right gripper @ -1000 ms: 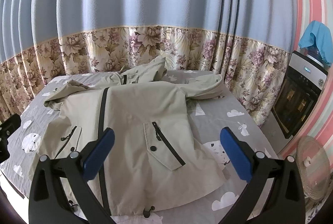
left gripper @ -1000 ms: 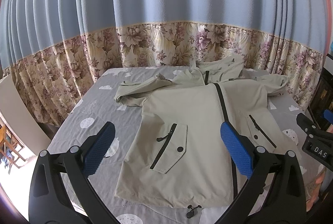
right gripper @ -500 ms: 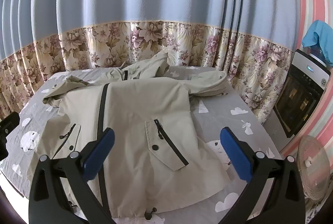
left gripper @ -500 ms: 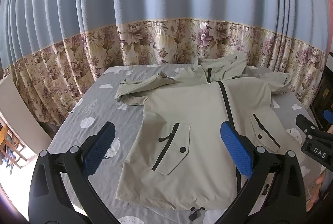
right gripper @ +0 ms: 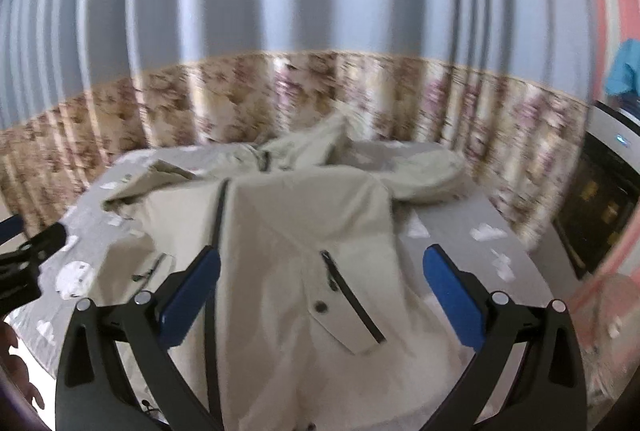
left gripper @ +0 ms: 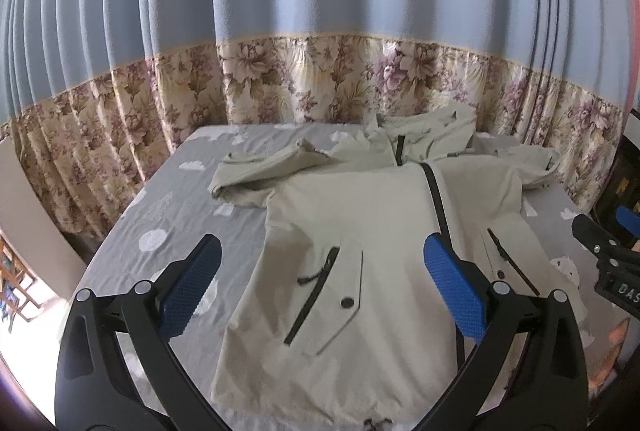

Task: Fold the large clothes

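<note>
- Two grippers are being carried nearer to the jacket (left gripper: 360, 231), which is filling more of both wrist views than in the frames from a second ago.
- Nothing is being held: the left gripper (left gripper: 320, 283) and the right gripper (right gripper: 320, 283) are both being kept wide apart, with the blue pads (left gripper: 190, 283) clear of the cloth.
- The jacket is being left spread front-up on the grey bed sheet (left gripper: 168, 215), in the centre of each frame, with the hood (left gripper: 424, 127) toward the floral curtain (left gripper: 280, 79) at the top.
- The right wrist view is being blurred by motion, so that gripper is judged to be moving faster.
- No fold is being made yet; an approach toward the hem (left gripper: 304, 403) or a sleeve (left gripper: 260, 171) is judged to be under way.
</note>
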Tool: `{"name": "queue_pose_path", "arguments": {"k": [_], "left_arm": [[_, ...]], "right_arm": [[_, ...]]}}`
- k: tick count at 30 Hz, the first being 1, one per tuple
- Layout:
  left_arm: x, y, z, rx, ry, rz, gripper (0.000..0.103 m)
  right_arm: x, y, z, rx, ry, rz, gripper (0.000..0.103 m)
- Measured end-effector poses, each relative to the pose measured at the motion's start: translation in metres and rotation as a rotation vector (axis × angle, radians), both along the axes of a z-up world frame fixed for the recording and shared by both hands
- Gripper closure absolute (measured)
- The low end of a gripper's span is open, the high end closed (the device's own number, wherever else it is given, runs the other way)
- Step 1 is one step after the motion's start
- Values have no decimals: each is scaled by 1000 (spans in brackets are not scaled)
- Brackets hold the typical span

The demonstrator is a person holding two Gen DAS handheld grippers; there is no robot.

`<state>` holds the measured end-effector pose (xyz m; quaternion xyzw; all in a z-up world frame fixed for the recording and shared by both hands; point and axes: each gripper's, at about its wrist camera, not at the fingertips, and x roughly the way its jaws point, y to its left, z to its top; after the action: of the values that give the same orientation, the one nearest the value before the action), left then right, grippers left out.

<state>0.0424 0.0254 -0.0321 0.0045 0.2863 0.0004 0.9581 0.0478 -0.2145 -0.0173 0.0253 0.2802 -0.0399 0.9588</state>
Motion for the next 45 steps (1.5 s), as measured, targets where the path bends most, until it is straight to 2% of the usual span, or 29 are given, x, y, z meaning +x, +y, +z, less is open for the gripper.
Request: {"name": "queue_pose_path", "arguments": {"k": [2,3,4,6,7,9,11,13,19,24,27,28,31,32,35,38,41,42,43,45], "left_arm": [[5,3,-5,-3,-18,24,3],[15,3,-9,-3,6,33,3],[20,4,-13,0,33,27,3],[40,1,-25,61,153,-26,3],[49,1,-29,93,183,-21,3],[61,7,-29,84,189,-17,3],[74,17,-23,23,187,-50,3],[90,24,-12,-3,167,-63,3],[145,17,21,41,138,-120,3],[217,3,52,79,142,-187,3],[266,-9,55,164,142,-222,3],[278,-10,51,175,152,-236,3],[325,-19,17,182,252,-299,3],[344,-24,-2,185,299,-321,3],[374,-38,-38,214,354,-357,3],[408,-51,-66,231,398,-385,3],[438,-61,-94,200,485,-422,10],[446,-65,-104,185,523,-442,19],[453,-67,-113,186,551,-454,37],[463,-73,-126,185,596,-463,48]], "right_arm": [[9,-4,-4,20,0,73,2],[16,-6,-8,30,22,78,2],[24,-8,-13,39,54,74,2],[37,-14,-18,69,100,81,2],[45,-18,-20,93,109,96,2],[57,-22,-20,82,119,103,2],[70,-22,-16,42,114,119,2],[84,-24,-12,10,112,142,2],[138,-36,10,-67,148,197,2],[209,-44,48,-87,157,299,2],[261,-38,57,-180,194,319,2],[286,-40,49,-191,243,335,2],[330,-48,9,-119,350,366,2],[339,-50,-8,-108,380,366,2],[363,-55,-54,-49,450,387,2],[385,-54,-87,15,505,411,2],[405,-46,-119,49,579,426,4],[409,-41,-126,39,591,435,20],[412,-37,-129,22,594,440,30],[420,-29,-135,6,612,462,47]]}}
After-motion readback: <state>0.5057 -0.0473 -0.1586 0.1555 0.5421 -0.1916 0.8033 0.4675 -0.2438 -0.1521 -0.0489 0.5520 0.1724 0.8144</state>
